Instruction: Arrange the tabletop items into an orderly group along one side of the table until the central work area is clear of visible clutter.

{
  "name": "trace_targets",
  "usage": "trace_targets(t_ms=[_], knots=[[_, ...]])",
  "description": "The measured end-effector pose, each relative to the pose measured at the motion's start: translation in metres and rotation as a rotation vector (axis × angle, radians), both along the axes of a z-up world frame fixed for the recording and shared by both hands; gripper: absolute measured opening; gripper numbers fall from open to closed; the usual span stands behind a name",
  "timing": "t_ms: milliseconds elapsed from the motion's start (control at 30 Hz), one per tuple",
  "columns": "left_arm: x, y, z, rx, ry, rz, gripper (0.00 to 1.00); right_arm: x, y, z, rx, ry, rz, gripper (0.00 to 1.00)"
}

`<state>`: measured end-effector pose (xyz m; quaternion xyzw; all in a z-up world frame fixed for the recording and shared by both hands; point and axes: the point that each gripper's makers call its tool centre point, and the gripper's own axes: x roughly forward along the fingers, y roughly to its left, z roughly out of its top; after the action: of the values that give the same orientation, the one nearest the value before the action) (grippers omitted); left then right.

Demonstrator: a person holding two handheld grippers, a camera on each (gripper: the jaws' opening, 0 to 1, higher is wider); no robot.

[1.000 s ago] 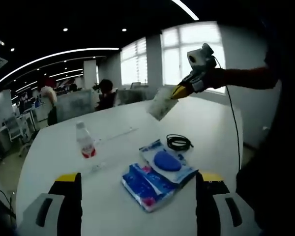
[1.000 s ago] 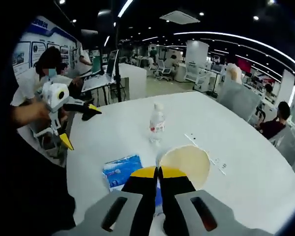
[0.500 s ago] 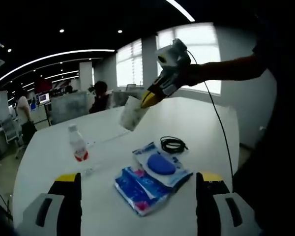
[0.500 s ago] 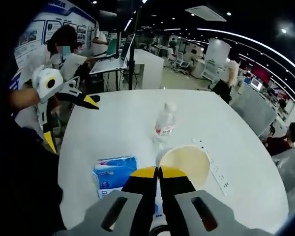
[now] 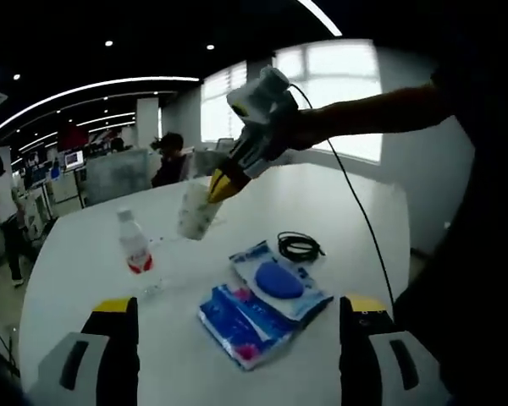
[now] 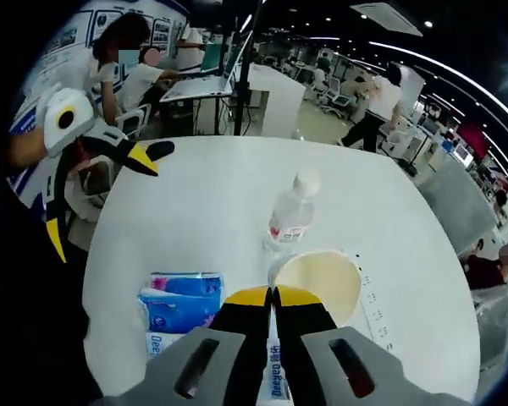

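Observation:
My right gripper [image 6: 272,294] is shut on the rim of a cream paper cup [image 6: 319,283], held in the air above the white table [image 6: 195,203]. In the left gripper view that same right gripper [image 5: 218,183] hangs with the cup [image 5: 195,211] just right of a small water bottle [image 5: 135,244] with a red label. The bottle [image 6: 292,211] stands just beyond the cup. Blue tissue packs [image 5: 252,320] lie between my left gripper's [image 5: 239,304] open jaws, with a blue oval thing [image 5: 275,279] on top. The left gripper [image 6: 97,199] also stands open at the table's left edge.
A coiled black cable [image 5: 299,246] lies right of the packs. A blue tissue pack [image 6: 182,300] sits by the near table edge. Desks, chairs and people [image 6: 123,63] fill the office behind; another person [image 5: 171,161] sits past the far table edge.
The right gripper has carried the cup down and across toward the water bottle, which now sits closer beyond the cup. The left gripper has stayed open over the packs.

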<state>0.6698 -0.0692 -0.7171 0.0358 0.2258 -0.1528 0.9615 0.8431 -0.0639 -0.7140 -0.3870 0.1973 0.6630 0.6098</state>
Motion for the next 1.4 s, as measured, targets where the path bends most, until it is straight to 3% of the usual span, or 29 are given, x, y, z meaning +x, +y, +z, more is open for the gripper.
trace_targets(t_ms=[300,700,1267,1400], knots=[[-0.005,-0.003,-0.002,-0.031,0.019,-0.012,0.96,0.009,0.03,-0.034,-0.098,-0.034,0.034,0.0],[-0.011,-0.002,-0.006,-0.043,0.025,0.003,0.96,0.012,0.04,-0.075,-0.217,-0.069,0.068,0.0],[-0.013,-0.001,-0.012,-0.065,0.037,0.028,0.94,0.014,0.046,-0.099,-0.248,-0.116,0.139,0.0],[-0.012,-0.002,-0.013,-0.07,0.035,0.032,0.94,0.011,0.046,-0.095,-0.235,-0.121,0.159,0.0]])
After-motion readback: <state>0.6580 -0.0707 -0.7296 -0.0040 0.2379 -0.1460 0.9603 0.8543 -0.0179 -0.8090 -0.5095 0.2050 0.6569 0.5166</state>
